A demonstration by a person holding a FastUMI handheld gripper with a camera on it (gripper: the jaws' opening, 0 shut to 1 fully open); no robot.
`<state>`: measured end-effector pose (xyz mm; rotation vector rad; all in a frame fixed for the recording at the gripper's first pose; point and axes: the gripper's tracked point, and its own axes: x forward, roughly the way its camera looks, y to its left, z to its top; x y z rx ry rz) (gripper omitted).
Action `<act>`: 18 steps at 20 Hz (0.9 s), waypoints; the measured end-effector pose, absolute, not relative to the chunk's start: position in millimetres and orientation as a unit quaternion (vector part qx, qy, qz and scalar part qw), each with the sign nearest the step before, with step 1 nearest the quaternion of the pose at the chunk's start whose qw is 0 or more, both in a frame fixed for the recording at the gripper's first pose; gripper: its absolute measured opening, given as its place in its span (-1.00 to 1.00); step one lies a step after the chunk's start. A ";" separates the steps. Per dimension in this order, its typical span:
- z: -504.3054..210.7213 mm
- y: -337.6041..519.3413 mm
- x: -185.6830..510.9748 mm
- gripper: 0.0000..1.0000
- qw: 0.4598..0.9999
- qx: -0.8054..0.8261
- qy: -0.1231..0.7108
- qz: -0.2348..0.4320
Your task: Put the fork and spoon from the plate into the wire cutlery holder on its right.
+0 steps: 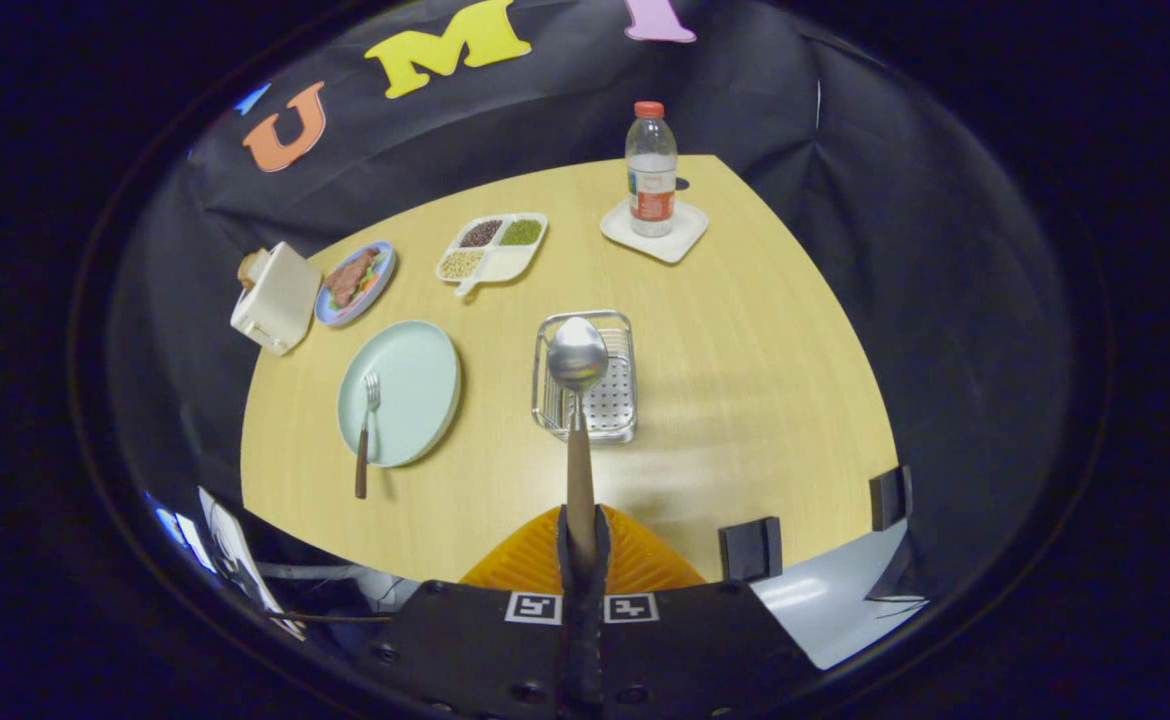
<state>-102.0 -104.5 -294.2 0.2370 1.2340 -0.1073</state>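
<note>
the pale wooden desk (745, 400) spreads out beyond the fingers, seen from above, with the gripper (581, 535) raised over its near edge and pointing forward and down. far beyond the fingers a water bottle (651, 168) with a red cap stands on a white square coaster (680, 243); its label is too small to read. well off to the left of the fingers lies the light green plate (415, 375), the fork (365, 435) resting on it with its brown handle hanging over the near rim. just ahead of the fingers sits the wire cutlery holder (620, 385). the fingers are pressed together on the brown handle of the spoon (577, 355), whose bowl hangs over the holder. farther left are a divided tray of beans (490, 248), a small plate of food (355, 283) and a white toaster (275, 298).
</note>
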 end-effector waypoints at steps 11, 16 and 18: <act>-285.9 -106.7 -67.2 -0.22 0.818 0.129 0.556 -0.068; -263.5 -102.9 -49.0 0.68 0.854 0.074 0.510 -0.074; -246.9 -90.9 -39.2 0.78 0.871 0.044 0.485 -0.063</act>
